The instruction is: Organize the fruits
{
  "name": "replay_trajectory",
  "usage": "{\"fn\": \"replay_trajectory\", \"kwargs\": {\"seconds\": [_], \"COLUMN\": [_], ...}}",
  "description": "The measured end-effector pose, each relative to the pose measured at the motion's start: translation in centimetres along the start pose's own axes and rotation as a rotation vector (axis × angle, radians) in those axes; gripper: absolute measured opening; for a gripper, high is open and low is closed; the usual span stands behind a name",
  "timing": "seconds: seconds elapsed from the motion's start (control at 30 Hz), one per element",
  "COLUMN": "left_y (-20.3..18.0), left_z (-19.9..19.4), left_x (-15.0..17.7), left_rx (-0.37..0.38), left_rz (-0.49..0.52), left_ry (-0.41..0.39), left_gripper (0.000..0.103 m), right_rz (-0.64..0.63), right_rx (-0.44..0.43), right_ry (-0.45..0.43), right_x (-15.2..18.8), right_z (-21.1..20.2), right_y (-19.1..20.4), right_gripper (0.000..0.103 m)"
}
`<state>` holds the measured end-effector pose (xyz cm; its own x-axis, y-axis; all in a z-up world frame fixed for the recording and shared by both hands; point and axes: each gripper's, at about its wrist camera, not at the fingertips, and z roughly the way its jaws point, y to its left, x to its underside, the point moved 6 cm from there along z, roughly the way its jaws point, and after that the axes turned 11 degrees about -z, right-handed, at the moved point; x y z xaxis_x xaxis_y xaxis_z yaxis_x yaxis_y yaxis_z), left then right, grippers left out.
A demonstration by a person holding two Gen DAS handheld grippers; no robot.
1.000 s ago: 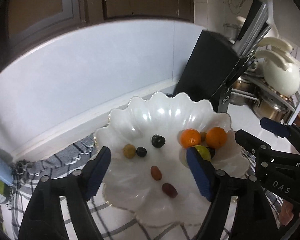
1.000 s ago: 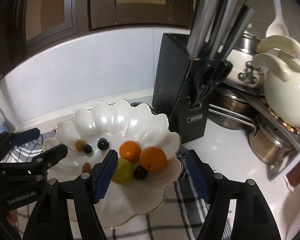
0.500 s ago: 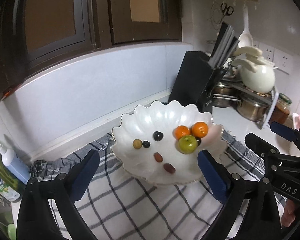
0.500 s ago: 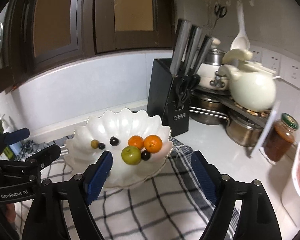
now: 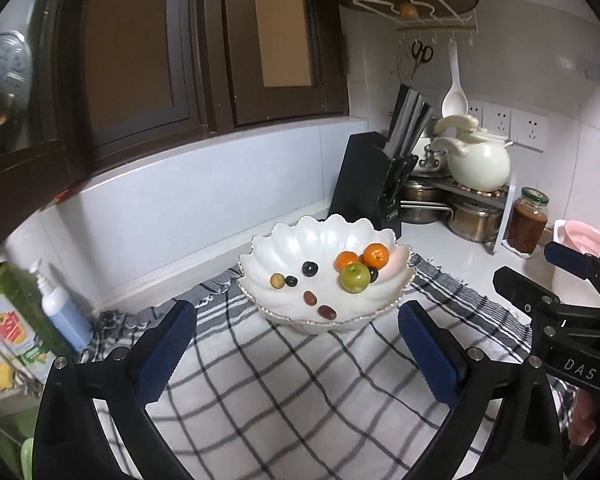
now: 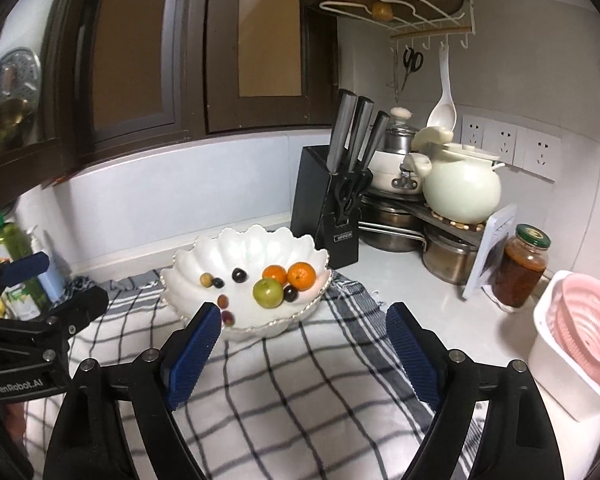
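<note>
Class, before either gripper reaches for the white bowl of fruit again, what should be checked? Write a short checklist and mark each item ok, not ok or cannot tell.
1. Left gripper empty, jaws wide after just opening: ok.
2. Right gripper empty, jaws apart after just opening: ok.
3. White bowl upright on the checked cloth: ok.
4. Fruit inside the bowl, none on the cloth: ok.
5. Green fruit free to lift: not ok, it touches an orange and a dark fruit.
6. Knife block clear of the bowl: cannot tell, very close behind it.
</note>
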<state>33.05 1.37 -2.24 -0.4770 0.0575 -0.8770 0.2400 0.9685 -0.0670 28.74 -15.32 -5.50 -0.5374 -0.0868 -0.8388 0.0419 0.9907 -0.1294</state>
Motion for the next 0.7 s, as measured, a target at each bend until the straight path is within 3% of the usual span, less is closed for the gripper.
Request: {"fn": "replay_trajectory", "kwargs": {"seconds": [0.23, 0.27, 0.7], "left_y": [-0.2, 0.0, -1.6], "left_z": [-4.8, -5.6, -14.2], "left_x": [1.7, 2.5, 4.2], "left_rx": [-0.045, -0.082, -0.070], "left_rz": [-0.014, -0.025, -0.040], "left_ry": [-0.035, 0.047, -0.004], "left_gripper": [0.103, 0.103, 0.103], "right_rz": [-0.018, -0.017, -0.017], "right_rx": [-0.014, -0.018, -0.031], "right_ry": [-0.019, -0.022, -0.052], "right_x": [1.3, 1.5, 4.3], "right_z": [-4.2, -4.9, -12.3], "right_y": [0.2, 0.3, 0.5], "right_gripper": [0.085, 0.085, 0.085]}}
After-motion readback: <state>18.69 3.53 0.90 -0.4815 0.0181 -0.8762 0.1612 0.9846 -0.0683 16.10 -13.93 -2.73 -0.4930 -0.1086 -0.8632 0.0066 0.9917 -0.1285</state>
